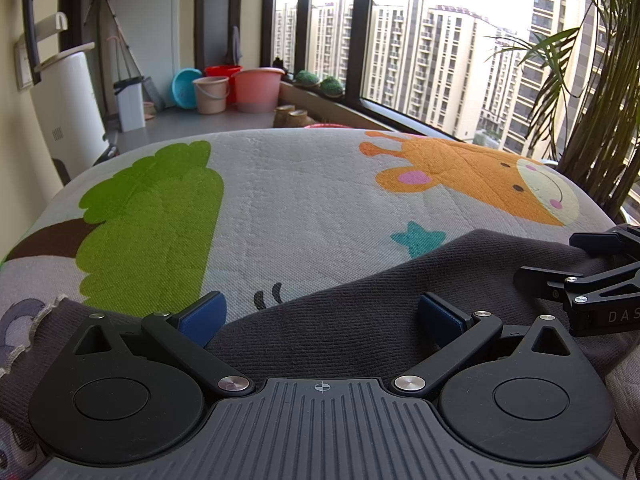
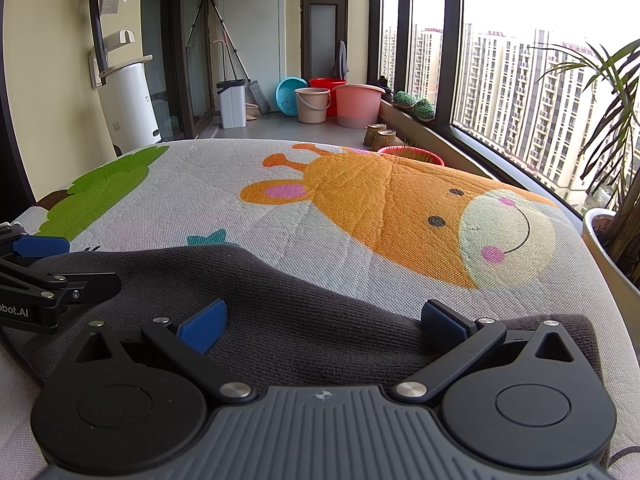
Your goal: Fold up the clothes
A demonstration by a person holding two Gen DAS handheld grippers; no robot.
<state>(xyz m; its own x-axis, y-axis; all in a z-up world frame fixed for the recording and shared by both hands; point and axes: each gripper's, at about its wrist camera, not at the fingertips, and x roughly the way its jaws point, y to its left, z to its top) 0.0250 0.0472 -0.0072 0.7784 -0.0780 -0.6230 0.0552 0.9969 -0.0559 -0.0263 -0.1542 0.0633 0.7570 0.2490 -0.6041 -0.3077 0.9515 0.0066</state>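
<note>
A dark grey knit garment point(image 1: 360, 312) lies flat on a cartoon-printed mat point(image 1: 288, 200), near its front edge. It also shows in the right wrist view point(image 2: 312, 312). My left gripper point(image 1: 320, 316) is open, its blue pads point(image 1: 204, 316) spread wide just above the garment's left part. My right gripper point(image 2: 322, 322) is open too, low over the garment's right part, holding nothing. The right gripper's fingers show at the far right of the left wrist view point(image 1: 580, 284). The left gripper shows at the left of the right wrist view point(image 2: 40, 276).
The mat point(image 2: 400, 216) shows a green tree and an orange giraffe. Beyond it stand buckets point(image 2: 352, 104), a white bin point(image 2: 232, 104), a white appliance point(image 2: 132, 100) and slippers. A potted palm point(image 2: 616, 216) stands at the right by the windows.
</note>
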